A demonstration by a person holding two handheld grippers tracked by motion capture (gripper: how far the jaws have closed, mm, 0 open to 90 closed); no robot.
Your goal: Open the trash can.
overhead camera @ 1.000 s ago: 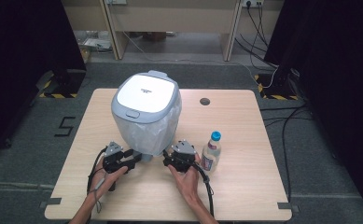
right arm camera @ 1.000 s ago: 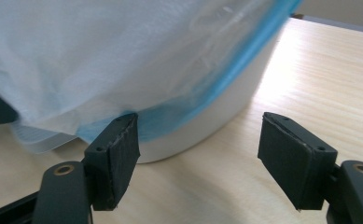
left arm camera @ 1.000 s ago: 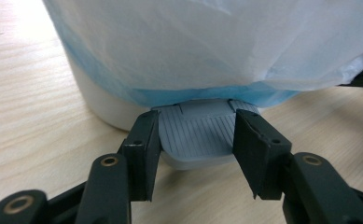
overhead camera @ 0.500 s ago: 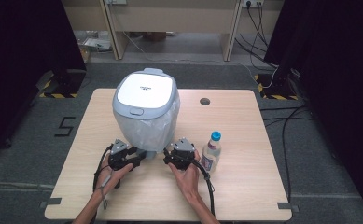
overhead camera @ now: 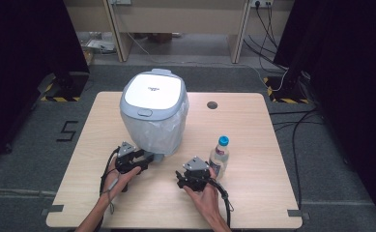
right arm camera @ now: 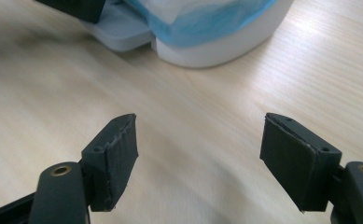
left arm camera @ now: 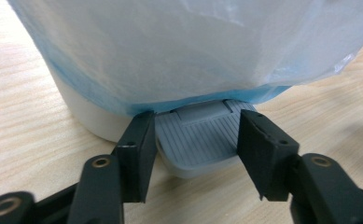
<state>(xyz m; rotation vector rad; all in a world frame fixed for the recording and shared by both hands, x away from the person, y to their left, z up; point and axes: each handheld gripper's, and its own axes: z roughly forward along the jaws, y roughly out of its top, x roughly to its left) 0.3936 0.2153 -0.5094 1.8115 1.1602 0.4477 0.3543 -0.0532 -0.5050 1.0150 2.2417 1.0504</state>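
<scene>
Left gripper (overhead camera: 143, 157) low at the foot of the pedal bin (overhead camera: 152, 113), jaws apart and set either side of the grey ribbed foot pedal (left arm camera: 200, 137). Left jaw touching or nearly touching the pedal's edge, right jaw just beside its other edge; whether actually pressing, cannot tell. Held in the left hand (overhead camera: 120, 174), cable trailing back toward the near table edge.

Right gripper (overhead camera: 181, 176) near the front middle of the wooden table (overhead camera: 253, 125), in the right hand (overhead camera: 202, 193), jaws wide apart with bare wood between them and nothing held. Pointed toward the bin's base, well short of it.

Bin standing upright on the left-centre of the table, white body, grey rim, white lid (overhead camera: 152, 90) down. Lined with a translucent bag (left arm camera: 179, 46), blue-tinted at its lower edge, draped over the outside almost to the base. Pedal jutting from under the bag's hem toward the person, resting just above the table top.

Small water bottle (overhead camera: 219, 155) with a blue cap upright to the right of the bin, just beside the right gripper, apart from the bin.

Round cable hole (overhead camera: 212, 105) in the table behind the bottle, toward the far edge. Grey carpet floor (overhead camera: 26, 145) around the table, a white "5" mark (overhead camera: 67, 131) on it at the left.
</scene>
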